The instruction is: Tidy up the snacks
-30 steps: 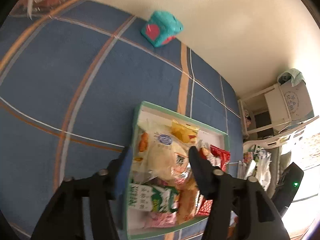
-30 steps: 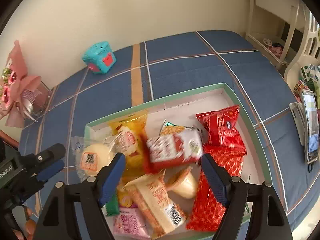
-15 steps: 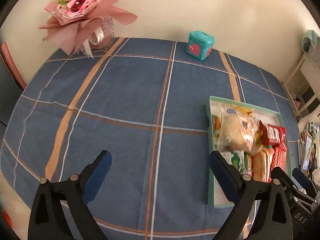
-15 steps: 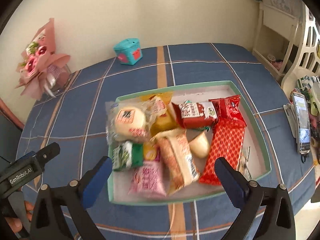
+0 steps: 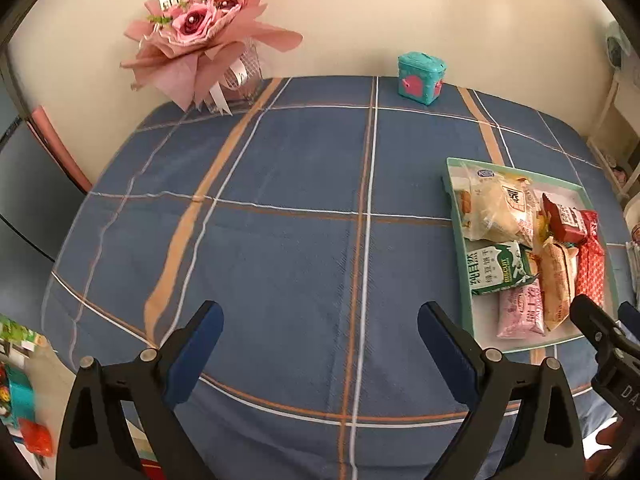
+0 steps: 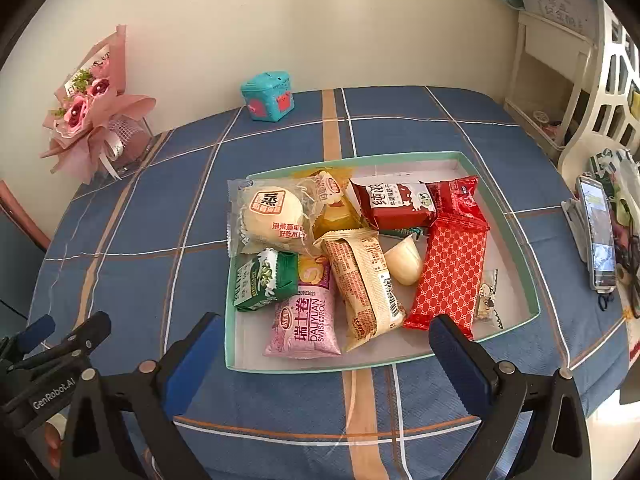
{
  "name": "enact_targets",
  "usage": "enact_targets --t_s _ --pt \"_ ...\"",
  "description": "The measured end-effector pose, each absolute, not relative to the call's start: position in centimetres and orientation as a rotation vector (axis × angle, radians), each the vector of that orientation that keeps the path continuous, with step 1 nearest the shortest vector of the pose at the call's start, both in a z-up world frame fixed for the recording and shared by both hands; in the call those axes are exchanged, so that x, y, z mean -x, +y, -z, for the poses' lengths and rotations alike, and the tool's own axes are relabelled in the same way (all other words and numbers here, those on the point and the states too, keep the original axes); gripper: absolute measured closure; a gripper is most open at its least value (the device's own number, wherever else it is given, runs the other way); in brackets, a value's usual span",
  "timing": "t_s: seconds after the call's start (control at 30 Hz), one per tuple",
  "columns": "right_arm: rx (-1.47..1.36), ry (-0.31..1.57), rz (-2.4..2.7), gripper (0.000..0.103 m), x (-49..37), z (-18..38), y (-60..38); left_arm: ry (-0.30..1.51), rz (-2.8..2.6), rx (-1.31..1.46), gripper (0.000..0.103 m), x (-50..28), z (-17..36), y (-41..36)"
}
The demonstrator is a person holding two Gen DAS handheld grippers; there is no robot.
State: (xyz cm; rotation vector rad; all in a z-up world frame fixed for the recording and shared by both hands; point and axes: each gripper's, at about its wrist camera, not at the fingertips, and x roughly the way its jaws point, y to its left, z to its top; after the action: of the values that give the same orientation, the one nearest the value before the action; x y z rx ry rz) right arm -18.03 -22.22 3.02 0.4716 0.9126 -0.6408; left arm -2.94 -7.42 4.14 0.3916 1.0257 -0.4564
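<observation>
A blue plaid tablecloth (image 5: 280, 240) met a cream wall (image 6: 320, 20); beyond the right gripper (image 6: 324, 344), a shallow green-rimmed cardboard tray (image 6: 532, 276) held jumbled wrapped snacks (image 6: 360, 256); both it and the left gripper (image 5: 320, 332) gaped empty.

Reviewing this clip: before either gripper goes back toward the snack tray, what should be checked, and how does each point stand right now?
1. Left gripper empty and open: ok; its jaws have just been opening, and only tablecloth shows between them.
2. Right gripper empty and open: ok; it has just been opening too, wide above the tray's near rim.
3. Snacks all inside the tray: ok; none lies on the cloth, though the round bun pack overhangs the left rim.
4. Snacks sorted: not ok; packs overlap, and the pink Swiss roll pack lies under the green pack.
5. Phone near the tray's right side: cannot tell whether it is clear of the path.
</observation>
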Motion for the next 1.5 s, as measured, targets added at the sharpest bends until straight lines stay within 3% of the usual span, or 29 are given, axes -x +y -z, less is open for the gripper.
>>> enact_targets --t_s 1.5 --pt "-0.466 0.956 0.654 0.0 17.51 -2.61 -22.23 1.066 0.371 -0.416 0.005 2.2 -3.87 -7.27"
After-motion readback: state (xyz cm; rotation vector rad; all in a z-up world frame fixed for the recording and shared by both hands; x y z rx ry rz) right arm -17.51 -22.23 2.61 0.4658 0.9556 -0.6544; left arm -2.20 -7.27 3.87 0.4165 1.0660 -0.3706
